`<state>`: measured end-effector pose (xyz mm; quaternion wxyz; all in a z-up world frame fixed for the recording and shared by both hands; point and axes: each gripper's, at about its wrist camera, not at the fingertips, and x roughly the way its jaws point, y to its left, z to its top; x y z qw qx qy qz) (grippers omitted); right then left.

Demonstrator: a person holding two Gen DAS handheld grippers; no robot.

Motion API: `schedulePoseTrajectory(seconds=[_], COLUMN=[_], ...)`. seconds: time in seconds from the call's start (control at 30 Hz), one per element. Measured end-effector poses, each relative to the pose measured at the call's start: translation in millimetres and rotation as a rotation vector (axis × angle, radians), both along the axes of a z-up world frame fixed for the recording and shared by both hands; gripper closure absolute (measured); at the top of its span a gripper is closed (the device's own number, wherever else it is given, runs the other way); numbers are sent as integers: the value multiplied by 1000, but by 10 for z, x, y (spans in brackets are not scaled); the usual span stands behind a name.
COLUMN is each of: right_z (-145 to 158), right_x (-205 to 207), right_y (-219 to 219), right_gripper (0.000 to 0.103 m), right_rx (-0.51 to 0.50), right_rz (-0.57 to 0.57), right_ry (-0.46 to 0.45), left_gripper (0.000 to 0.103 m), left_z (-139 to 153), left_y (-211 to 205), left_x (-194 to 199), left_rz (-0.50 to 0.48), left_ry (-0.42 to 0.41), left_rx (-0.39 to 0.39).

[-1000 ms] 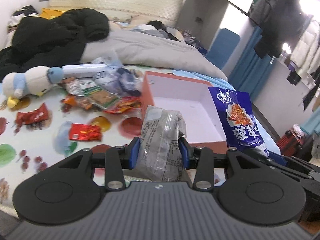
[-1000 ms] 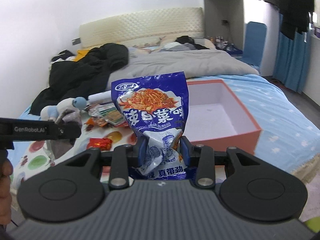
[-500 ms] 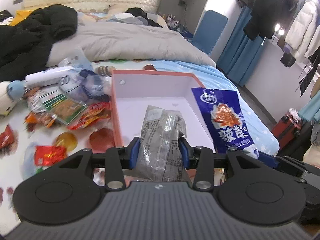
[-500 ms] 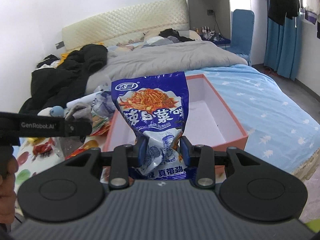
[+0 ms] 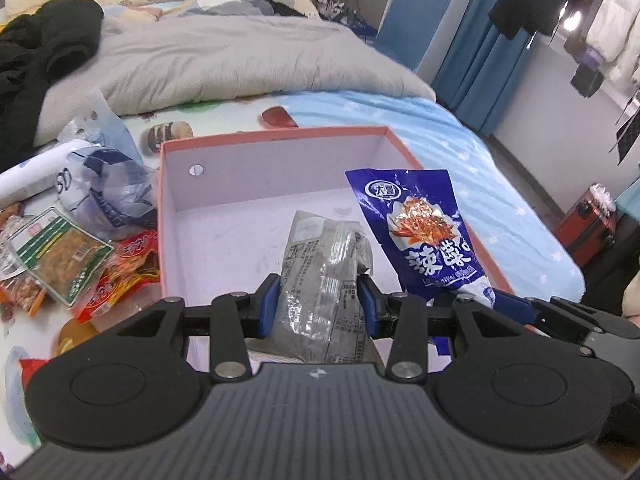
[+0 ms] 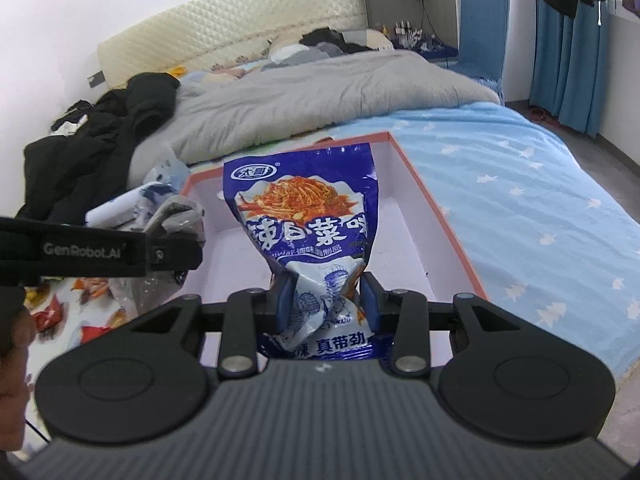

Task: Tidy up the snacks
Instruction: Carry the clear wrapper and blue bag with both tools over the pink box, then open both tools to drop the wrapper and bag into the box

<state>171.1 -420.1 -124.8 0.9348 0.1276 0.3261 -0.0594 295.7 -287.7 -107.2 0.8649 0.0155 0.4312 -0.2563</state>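
Observation:
My left gripper [image 5: 318, 304] is shut on a grey translucent snack packet [image 5: 324, 264] and holds it over the near edge of an open orange box [image 5: 280, 136] with a white inside. My right gripper [image 6: 324, 300] is shut on a blue snack bag [image 6: 304, 216] with red noodles printed on it, upright above the same box [image 6: 436, 216]. In the left wrist view that blue bag [image 5: 420, 232] hangs just right of the grey packet. In the right wrist view the left gripper [image 6: 160, 254] and its grey packet [image 6: 176, 216] show at the left.
Several loose snack packets [image 5: 72, 256] lie in a pile on the fruit-print sheet left of the box. A grey duvet [image 5: 224, 56] and black clothes [image 5: 44, 40] lie behind. The light blue sheet [image 6: 540, 208] stretches right of the box. A red case [image 5: 588, 224] stands on the floor.
Both grippers moved forward and down toward the orange box, each keeping its packet. The box now lies directly under both packets, and the snack pile has slid off to the left.

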Motion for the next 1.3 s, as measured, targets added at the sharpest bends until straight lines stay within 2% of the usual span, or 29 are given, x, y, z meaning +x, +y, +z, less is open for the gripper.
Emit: schedulePoseTrajectory(seconds=[0.27,0.4,0.43,0.47,0.5,0.6,0.9,1.3], right_z=[-360,-424,-440,-440,-433,-364,-24,385], right_x=[361,403,421,427,414,359,-61,-856], right_y=[-195,-202,-222,-219,-214,-182,57,596], right_gripper=[62,58,55,45,39,39,39,39], right_rx=[46,47,52,59,64,72,68,41], right_rz=[-15,-31,-34,-36,-39,-40,-25,12], right_ry=[75,102,111,117,119,98,19,-106], left_gripper=[56,47,45,42,40,40,40,39], left_z=[-277,-293,-270,-245,-202,-70,357,796], left_y=[-181,-168,-146,-127,-97,-4,419,1191], left_x=[210,227,216,205,172,74,-458,-1495], left_rz=[-25,-18,-17,-16,-16,-10,16,69], left_ry=[40,25,20,14,5,-22,-99,-214], left_rx=[28,26,17,11,7,-6,-50,-103])
